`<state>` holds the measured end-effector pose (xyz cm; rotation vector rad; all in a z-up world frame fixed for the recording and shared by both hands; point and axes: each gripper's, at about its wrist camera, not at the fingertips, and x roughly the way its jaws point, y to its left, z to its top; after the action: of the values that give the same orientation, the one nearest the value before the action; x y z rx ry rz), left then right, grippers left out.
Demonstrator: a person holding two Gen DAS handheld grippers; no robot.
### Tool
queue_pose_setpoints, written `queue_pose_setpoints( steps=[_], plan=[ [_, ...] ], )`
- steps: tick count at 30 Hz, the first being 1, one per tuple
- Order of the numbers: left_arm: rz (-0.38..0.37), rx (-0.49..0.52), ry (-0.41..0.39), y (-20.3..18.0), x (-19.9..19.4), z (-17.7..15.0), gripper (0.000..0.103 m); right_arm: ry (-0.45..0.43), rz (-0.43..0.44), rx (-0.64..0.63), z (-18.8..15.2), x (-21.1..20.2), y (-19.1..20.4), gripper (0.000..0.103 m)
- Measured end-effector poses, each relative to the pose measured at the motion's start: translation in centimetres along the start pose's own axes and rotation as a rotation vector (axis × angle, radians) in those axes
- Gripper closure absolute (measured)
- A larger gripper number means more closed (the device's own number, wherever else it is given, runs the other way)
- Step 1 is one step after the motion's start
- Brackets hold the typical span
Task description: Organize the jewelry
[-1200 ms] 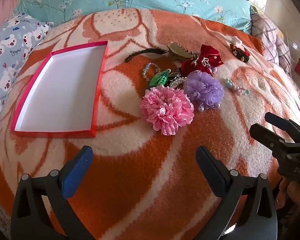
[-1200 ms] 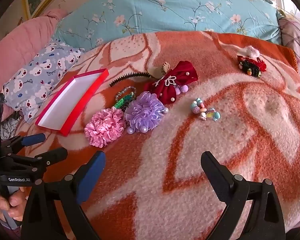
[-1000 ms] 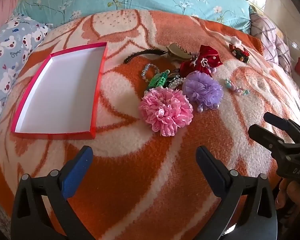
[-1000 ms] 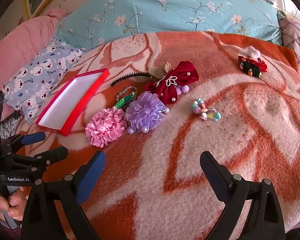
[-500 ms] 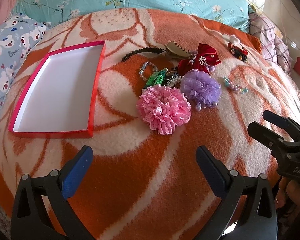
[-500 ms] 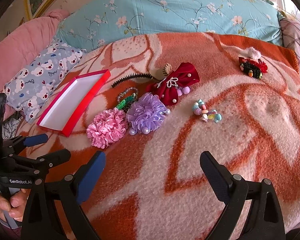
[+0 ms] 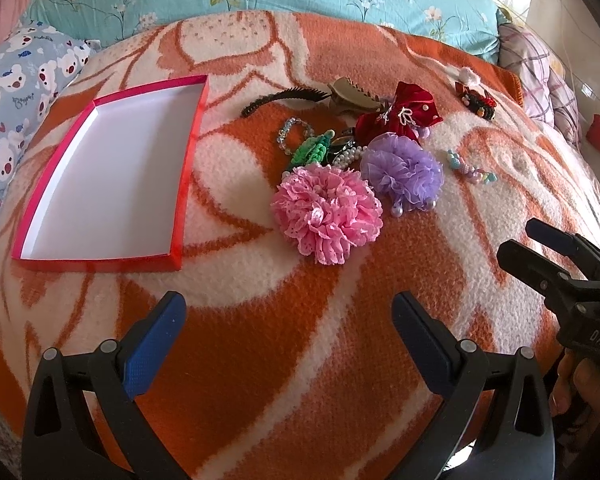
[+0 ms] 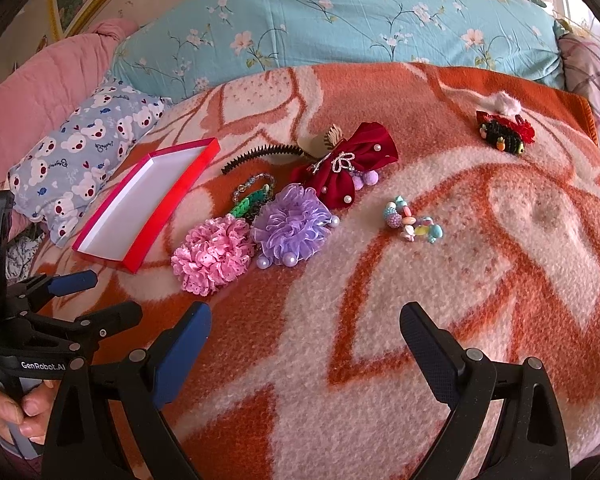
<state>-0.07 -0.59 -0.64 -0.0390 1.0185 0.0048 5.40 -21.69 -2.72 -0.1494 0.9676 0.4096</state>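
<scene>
Bed covered by orange-and-cream blanket (image 7: 300, 360); teal floral bedding (image 8: 340, 28) behind it, bear-print pillow (image 8: 80, 160) at left edge.

Red box (image 7: 182, 184), shallow, white inside, nothing in it, lying flat on blanket left of the jewelry pile, apart from it.

Left gripper (image 7: 288, 320) low over bare blanket near the front edge, jaws released, wide apart, gripping nothing. Also visible at lower left of right wrist view, hand (image 8: 8, 412) on its handle.

Right gripper (image 8: 306, 330) likewise over bare blanket, jaws spread, nothing between them. Side-on at right edge of left wrist view.

Jewelry clustered mid-blanket, right of box:
- Pink ruffled scrunchie (image 7: 326, 216), nearest the grippers.
- Purple ruffled scrunchie (image 7: 402, 172) with pearl beads, touching pink one on its right.
- Dark red bow (image 8: 350, 166) with pearls, just behind purple one.
- Black comb headband (image 7: 284, 96), behind the pile, tan claw clip (image 7: 350, 94) at its right end.
- Green crochet piece (image 7: 312, 148), clear bead bracelet (image 7: 294, 134) just beside it, pearl strand (image 7: 350, 156) tucked between scrunchies.

Apart from the pile:
- Pastel bead bracelet (image 8: 414, 224), right of purple scrunchie.
- Small red-and-black clip (image 8: 504, 132), far right, well apart.
</scene>
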Motion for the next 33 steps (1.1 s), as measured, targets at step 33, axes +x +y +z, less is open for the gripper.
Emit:
queue_pose_setpoints(
  steps=[33],
  plan=[
    [-0.099,0.018,0.076,0.5,6.9,5.7,0.001,0.103,-0.106,0.117,5.2,6.3,-7.1,0.041]
  ],
)
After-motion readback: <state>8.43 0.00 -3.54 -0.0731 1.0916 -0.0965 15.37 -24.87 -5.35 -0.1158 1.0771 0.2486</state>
